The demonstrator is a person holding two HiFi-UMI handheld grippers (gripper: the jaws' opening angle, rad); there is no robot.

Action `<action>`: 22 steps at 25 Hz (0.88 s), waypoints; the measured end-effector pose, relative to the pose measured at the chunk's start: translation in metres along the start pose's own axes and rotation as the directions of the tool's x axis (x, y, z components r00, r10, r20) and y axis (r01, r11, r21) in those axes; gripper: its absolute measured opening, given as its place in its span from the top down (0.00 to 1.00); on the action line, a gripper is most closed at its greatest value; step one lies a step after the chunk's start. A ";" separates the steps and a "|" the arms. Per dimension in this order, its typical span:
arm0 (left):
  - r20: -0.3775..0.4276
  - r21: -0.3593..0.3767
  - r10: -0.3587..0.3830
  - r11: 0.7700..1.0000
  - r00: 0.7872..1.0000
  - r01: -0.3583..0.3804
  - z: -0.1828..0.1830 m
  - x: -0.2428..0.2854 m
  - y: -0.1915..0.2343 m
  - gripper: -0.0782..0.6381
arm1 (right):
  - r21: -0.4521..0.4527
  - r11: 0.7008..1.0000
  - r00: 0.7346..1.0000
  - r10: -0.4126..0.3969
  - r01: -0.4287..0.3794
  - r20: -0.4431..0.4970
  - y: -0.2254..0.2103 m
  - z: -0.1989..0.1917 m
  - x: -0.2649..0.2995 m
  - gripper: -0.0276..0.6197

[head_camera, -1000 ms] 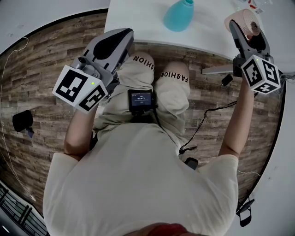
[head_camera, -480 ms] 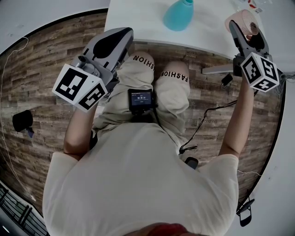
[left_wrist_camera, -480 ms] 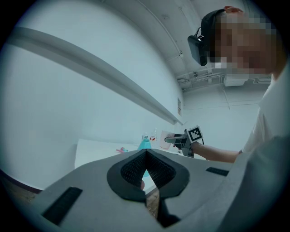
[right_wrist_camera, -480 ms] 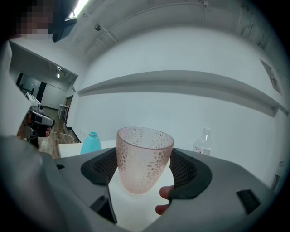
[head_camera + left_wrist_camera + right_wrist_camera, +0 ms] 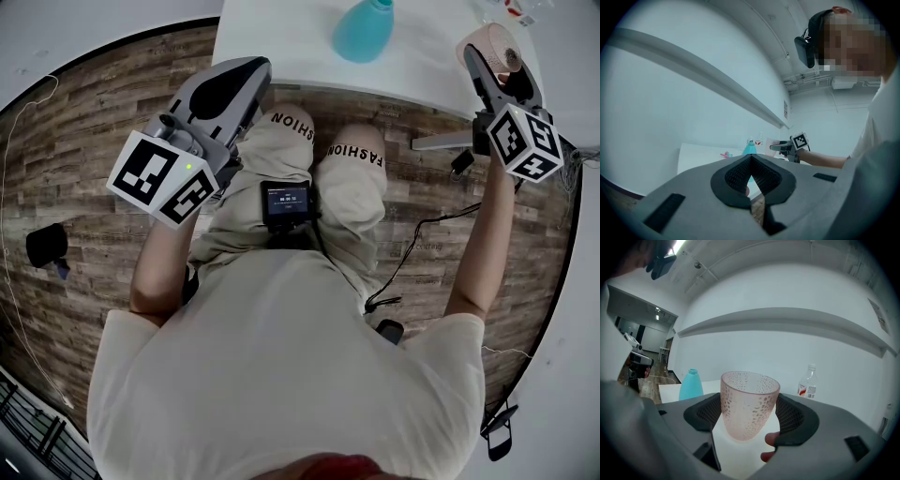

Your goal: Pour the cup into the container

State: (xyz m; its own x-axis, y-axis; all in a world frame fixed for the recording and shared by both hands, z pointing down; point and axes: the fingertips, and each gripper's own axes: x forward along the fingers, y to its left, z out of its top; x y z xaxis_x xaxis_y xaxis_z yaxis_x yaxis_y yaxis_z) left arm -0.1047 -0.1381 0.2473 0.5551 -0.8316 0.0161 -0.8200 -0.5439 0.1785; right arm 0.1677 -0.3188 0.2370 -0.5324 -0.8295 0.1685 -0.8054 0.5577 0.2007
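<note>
Judging from how things lie, you are at the very start: the cup (image 5: 749, 404) stands upright on the white surface (image 5: 281, 37) at your right, not yet lifted, and nothing shows as poured. Your right claw (image 5: 750, 414) is clenched around the cup, with one pad on each side and both laid against its dimpled pink wall as far as the right gripper view shows. In the head view the right claw (image 5: 497, 61) reaches over the near edge of the surface to the cup (image 5: 495, 45). Your left claw (image 5: 750, 158) is clenched on nothing, its pads meeting at the tips. That left claw (image 5: 255, 67) hangs over your lap, just short of the surface edge and well apart from the work. The teal container (image 5: 364, 33) sits farther along the surface to the left of the cup, apart from it, and its narrow neck looks like a small target. What is left is the whole of the job: lift the cup, carry it across to the teal container (image 5: 691, 385), tip it over the neck, and set it down. Whether the cup holds anything cannot be told from these views. Counting: one cup, one teal container, one clear bottle (image 5: 808, 380) with a red label behind the cup, and two claws.
</note>
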 end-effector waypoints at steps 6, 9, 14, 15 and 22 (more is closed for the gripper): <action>-0.002 -0.002 0.001 1.000 1.000 -0.001 -0.002 0.001 -0.001 0.88 | -0.007 1.000 1.000 -0.008 0.008 -0.022 -0.005 -0.011 0.001 0.39; -0.004 -0.004 0.001 1.000 1.000 -0.001 -0.003 0.001 -0.001 0.88 | -0.006 1.000 1.000 -0.012 0.012 -0.027 -0.007 -0.014 0.000 0.39; -0.006 -0.006 0.001 1.000 1.000 -0.001 -0.003 0.002 0.000 0.88 | -0.002 1.000 0.999 -0.016 0.016 -0.039 -0.009 -0.019 0.002 0.39; -0.007 -0.007 0.001 1.000 1.000 -0.001 -0.004 0.002 0.000 0.88 | -0.001 1.000 0.999 -0.016 0.016 -0.042 -0.009 -0.021 0.003 0.39; -0.012 -0.009 0.000 1.000 1.000 0.000 -0.005 0.003 0.000 0.88 | 0.004 1.000 0.998 -0.020 0.020 -0.059 -0.012 -0.030 0.005 0.39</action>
State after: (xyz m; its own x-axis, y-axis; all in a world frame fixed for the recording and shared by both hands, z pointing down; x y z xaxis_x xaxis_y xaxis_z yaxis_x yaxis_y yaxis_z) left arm -0.1025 -0.1398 0.2524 0.5568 -0.8302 0.0280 -0.8187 -0.5428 0.1875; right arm 0.1822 -0.3284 0.2643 -0.5001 -0.8372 0.2215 -0.8168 0.5410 0.2004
